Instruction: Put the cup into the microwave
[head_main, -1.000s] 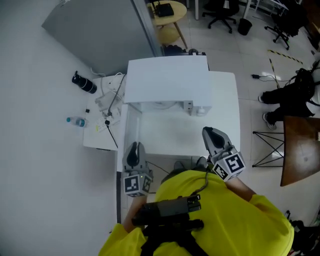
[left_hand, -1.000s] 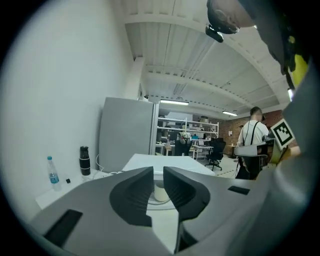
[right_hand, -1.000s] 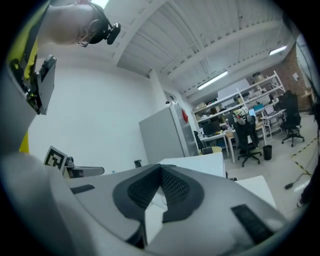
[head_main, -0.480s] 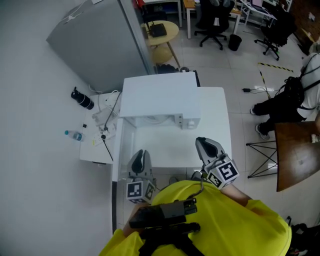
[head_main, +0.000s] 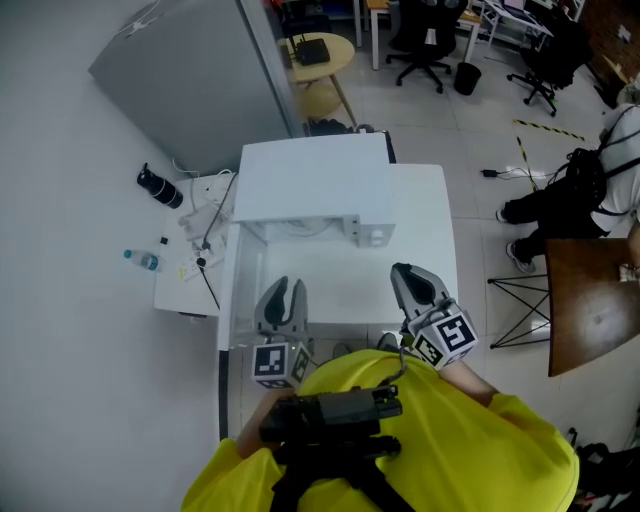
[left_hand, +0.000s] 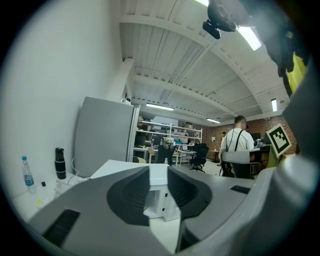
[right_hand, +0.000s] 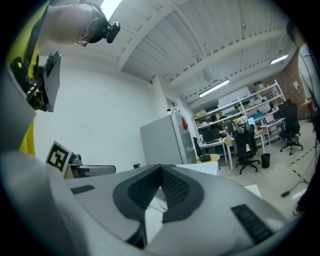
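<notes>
Left tool (head_main: 284, 285), head view: held low over the near edge of the white worktop (head_main: 425, 215), tips toward the white box-shaped microwave (head_main: 315, 175), which stands at the worktop's far end. Right tool (head_main: 406, 272) is alongside, also over the near edge, well apart from the microwave. Both are carried by a person in a yellow top (head_main: 440, 440). Left of the worktop is a small white side table (head_main: 185, 280) with cables. A black flask (head_main: 158, 186) and a clear plastic bottle (head_main: 142, 260) are on its wall side. A tall grey cabinet (head_main: 180, 80) stands beyond. Cup: cannot be made out.

Left gripper view: left tool (left_hand: 158, 172) released, jaws opening. The dark ribbed pads stand apart with a narrow gap, nothing gripped. Through the gap, the microwave (left_hand: 158, 200) is straight ahead. At far left are the flask (left_hand: 60, 163) and the bottle (left_hand: 27, 172), with the cabinet (left_hand: 102, 135) behind.

Right gripper view: right tool (right_hand: 160, 169) clenched, pad tips meeting, nothing held between them. The cabinet (right_hand: 162, 140) is ahead, and a black office chair (right_hand: 247, 145) is to the right. Cup not made out here either.
</notes>
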